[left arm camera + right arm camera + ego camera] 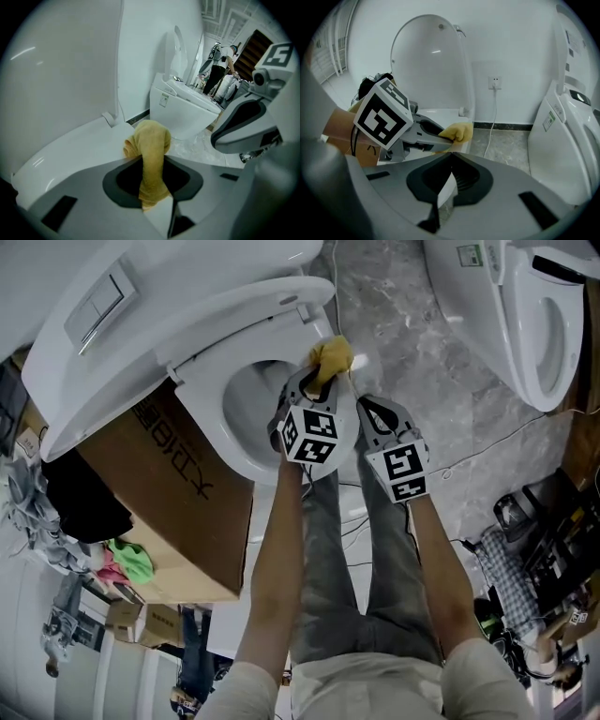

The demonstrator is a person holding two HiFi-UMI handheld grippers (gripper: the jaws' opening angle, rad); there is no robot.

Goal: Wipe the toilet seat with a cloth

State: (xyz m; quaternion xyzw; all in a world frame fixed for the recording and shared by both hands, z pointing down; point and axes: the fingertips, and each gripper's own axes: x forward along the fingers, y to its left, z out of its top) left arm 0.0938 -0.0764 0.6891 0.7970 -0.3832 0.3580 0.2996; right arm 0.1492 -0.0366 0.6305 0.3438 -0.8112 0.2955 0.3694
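A grey marbled floor (412, 343) and a plain white wall (511, 42) bound the room. On the floor stands a white toilet (112, 352) with its lid (431, 61) raised upright, and a second toilet (525, 315) stands to its right, apart from it. A big cardboard box (178, 493) sits against the first toilet's left side; what it holds cannot be seen. Green and pink fabric (129, 561) lies just beside the box. The seat (239, 451) is down around the bowl (253, 395), which shows only white inside. The person stands over the seat with both arms stretched forward. The left hand-held gripper (319, 381) has its jaws closed on a yellow cloth (333, 354), whose bunched end rests on the seat's right rim near the hinge (108, 119). The right hand-held gripper (364, 404) is just beside the left one, above the floor at the seat's edge, its jaws drawn together with nothing between them.
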